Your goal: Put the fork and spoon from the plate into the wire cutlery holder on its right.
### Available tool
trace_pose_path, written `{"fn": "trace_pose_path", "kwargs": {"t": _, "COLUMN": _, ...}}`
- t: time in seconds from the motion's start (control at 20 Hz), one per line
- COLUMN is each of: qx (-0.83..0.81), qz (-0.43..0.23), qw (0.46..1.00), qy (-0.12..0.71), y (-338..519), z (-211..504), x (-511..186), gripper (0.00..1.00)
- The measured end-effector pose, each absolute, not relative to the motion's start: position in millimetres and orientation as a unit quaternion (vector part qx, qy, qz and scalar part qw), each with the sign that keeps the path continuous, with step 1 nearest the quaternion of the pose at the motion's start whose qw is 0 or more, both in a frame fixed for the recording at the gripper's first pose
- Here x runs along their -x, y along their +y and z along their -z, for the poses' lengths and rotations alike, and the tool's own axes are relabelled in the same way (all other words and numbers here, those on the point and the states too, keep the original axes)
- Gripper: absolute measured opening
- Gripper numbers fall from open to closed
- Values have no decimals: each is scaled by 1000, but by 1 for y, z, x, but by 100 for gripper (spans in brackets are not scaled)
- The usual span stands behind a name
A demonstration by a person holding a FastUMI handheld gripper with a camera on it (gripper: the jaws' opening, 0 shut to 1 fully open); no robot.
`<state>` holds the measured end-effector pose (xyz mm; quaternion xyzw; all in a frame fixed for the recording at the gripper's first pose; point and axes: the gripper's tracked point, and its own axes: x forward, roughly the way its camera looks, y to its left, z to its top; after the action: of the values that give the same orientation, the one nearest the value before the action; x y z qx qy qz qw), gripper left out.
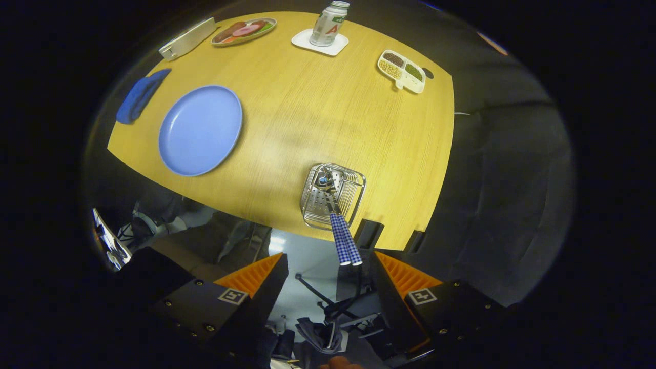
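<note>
Gripper view: the gripper [328,274] is seen held above the near edge of the wooden table [318,113], its fingers spread wide apart with nothing gripped between them. Just ahead of the fingers the wire cutlery holder [333,195] is seen standing on the table near its edge. Two checked handles [346,240] are seen sticking out of the holder toward the fingers, side by side and touching; which is the fork and which the spoon cannot be told, as the heads are hidden down in the basket. The blue plate [200,129] is seen left of the holder, well apart from it. A blue cloth [139,95] is seen just beyond the plate. At the far side a can [330,23] on a white coaster [319,42], a divided snack dish [402,70] and a plate of food [244,31] are seen.
</note>
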<state>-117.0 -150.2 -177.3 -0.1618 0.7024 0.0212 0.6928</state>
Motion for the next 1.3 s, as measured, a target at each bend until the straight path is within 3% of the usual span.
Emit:
{"fn": "trace_pose_path", "kwargs": {"t": 0.3, "qx": 114, "qz": -16, "qw": 782, "qy": 612, "y": -121, "z": 169, "x": 113, "gripper": 97}}
{"fn": "trace_pose_path", "kwargs": {"t": 0.5, "qx": 41, "qz": -5, "qw": 903, "qy": 427, "y": -81, "z": 131, "x": 70, "gripper": 97}}
{"fn": "trace_pose_path", "kwargs": {"t": 0.65, "qx": 33, "qz": 8, "qw": 955, "qy": 294, "y": -76, "z": 88, "x": 50, "gripper": 97}}
{"fn": "trace_pose_path", "kwargs": {"t": 0.95, "qx": -17, "qz": 13, "qw": 994, "qy": 104, "y": -64, "z": 20, "x": 31, "gripper": 97}}
{"fn": "trace_pose_path", "kwargs": {"t": 1.3, "qx": -5, "qz": 31, "qw": 999, "qy": 16, "y": -49, "z": 6, "x": 24, "gripper": 97}}
